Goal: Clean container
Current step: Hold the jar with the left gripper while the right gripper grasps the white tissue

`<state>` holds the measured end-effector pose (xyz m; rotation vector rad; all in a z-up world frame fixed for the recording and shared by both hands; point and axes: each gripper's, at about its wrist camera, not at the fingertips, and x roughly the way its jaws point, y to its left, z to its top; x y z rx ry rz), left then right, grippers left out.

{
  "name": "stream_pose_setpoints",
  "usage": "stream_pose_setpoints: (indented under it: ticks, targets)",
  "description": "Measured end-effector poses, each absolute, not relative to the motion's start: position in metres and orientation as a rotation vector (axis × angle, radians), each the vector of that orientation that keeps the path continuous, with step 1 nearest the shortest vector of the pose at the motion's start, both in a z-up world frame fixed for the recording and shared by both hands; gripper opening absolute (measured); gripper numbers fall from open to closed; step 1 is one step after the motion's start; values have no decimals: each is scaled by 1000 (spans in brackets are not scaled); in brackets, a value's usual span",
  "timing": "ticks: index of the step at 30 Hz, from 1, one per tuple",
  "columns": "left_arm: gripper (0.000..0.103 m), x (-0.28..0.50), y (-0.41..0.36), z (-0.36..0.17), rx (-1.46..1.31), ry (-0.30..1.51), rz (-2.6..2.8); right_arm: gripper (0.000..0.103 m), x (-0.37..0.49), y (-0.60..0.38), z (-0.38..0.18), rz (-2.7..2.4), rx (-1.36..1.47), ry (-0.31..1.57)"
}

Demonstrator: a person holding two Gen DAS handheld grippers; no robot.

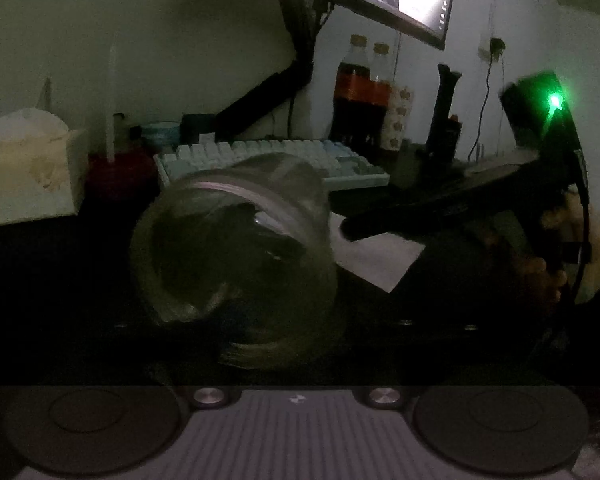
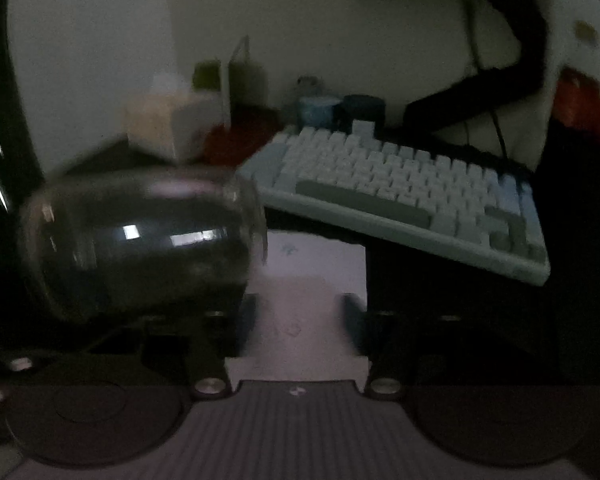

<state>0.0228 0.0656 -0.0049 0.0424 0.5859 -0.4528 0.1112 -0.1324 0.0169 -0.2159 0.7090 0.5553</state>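
Left wrist: jar (image 1: 236, 248) between wide jaws.

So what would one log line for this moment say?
light: dim | glass jar: tipped sideways | right gripper: shut, tip beside jar, above white sheet | keyboard: behind jar

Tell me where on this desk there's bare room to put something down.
The white sheet in front of the keyboard, right of the glass jar, is bare. The dark desk below the tissue box looks free, though dim. Behind the keyboard, bottles and cups crowd.
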Motion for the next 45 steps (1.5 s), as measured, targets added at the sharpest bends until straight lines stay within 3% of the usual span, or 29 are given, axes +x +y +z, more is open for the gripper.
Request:
stream_pose_setpoints:
  ticks: [5,11,13,14,15,16,20,25,26,27,29,38,45]
  targets:
    - [103,24,56,-5,96,593,-419,2,114,-151,9,554,-165,702]
    - [103,25,60,-6,77,603,-420,4,104,-191,48,625,17,642]
    - [103,25,60,-6,80,600,-425,21,99,-183,53,641,-21,666]
    - [103,24,59,-6,82,599,-428,56,98,-176,54,638,-55,678]
    - [103,25,59,-6,82,598,-428,81,99,-168,52,632,-89,682]
    - [103,25,59,-6,81,599,-427,84,101,-161,49,628,-117,680]
    - [103,26,58,-6,80,603,-417,60,122,-142,36,602,-172,739]
    - [103,28,57,-6,77,607,-404,58,139,-136,18,607,-243,815]
    - [103,27,56,-6,81,608,-401,50,139,-137,16,615,-239,819]
    - [103,27,54,-6,84,609,-392,31,139,-138,16,633,-228,823]
    - [103,27,49,-6,93,612,-369,7,133,-139,17,637,-239,808]
    - [103,32,32,-6,91,630,-296,7,82,-155,53,560,-227,550]
    - [103,30,31,-7,110,626,-311,7,84,-111,76,720,-243,524]
